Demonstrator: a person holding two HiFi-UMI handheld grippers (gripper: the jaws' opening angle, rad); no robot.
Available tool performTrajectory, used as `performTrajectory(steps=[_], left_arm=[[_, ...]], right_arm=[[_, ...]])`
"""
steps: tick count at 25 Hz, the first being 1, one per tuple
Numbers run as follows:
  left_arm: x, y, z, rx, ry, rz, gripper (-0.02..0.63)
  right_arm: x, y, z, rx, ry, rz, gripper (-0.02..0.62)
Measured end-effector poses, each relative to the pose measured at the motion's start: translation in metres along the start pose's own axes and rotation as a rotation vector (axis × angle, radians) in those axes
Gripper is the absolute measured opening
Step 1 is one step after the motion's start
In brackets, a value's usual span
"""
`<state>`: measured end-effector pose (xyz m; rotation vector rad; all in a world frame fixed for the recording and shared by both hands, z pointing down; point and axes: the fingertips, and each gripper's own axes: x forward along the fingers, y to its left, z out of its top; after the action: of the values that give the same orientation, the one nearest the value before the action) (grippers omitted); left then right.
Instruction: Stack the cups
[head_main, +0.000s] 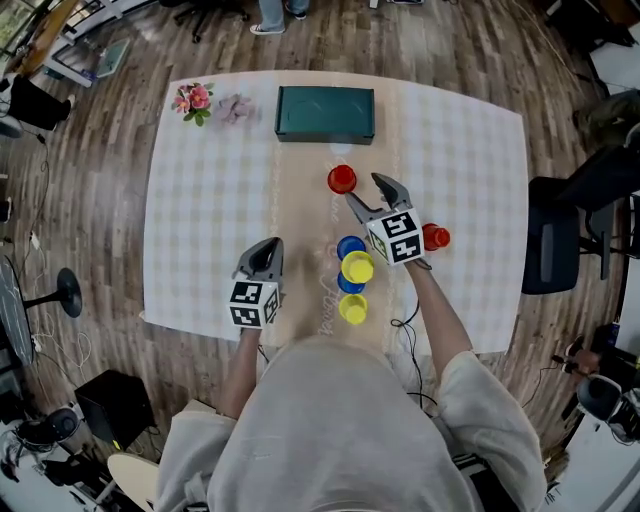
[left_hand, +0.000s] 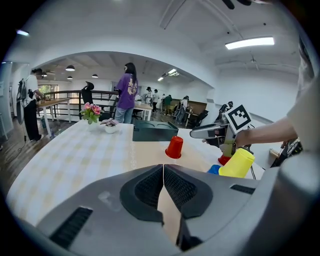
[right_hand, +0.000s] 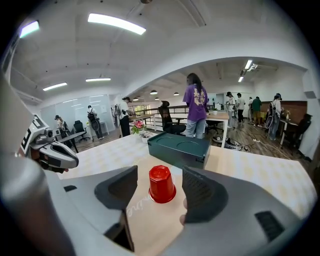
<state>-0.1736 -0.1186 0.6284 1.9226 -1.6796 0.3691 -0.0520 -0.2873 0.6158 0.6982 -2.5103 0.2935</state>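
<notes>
Hovering released, the right tongs (head_main: 364, 188) framed an upturned red cup (right_hand: 161, 184) on the desk (head_main: 200, 220) at their 12 o'clock, while the left tongs (left_hand: 163, 167) sat clenched, empty.

Wood-plank floor (head_main: 100, 150), white walls, ceiling strip lights (right_hand: 116, 23).

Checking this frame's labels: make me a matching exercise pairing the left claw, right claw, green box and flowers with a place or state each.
1. left claw
2. right claw
3. green box
4. flowers

A. far left corner of the table
B. jaws apart
C. just beyond the upturned red cup
D. jaws together

Pairs: 1-D, 2-B, 3-C, 4-A
</notes>
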Motion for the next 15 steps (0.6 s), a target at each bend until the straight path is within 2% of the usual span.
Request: performTrajectory(steps=[15], left_arm=[[0.000,0.008,-0.007,-0.017,0.017,0.025,0.015]], right_arm=[[0.060,0.003,-0.024,-0.056,0.114,0.069,0.256]])
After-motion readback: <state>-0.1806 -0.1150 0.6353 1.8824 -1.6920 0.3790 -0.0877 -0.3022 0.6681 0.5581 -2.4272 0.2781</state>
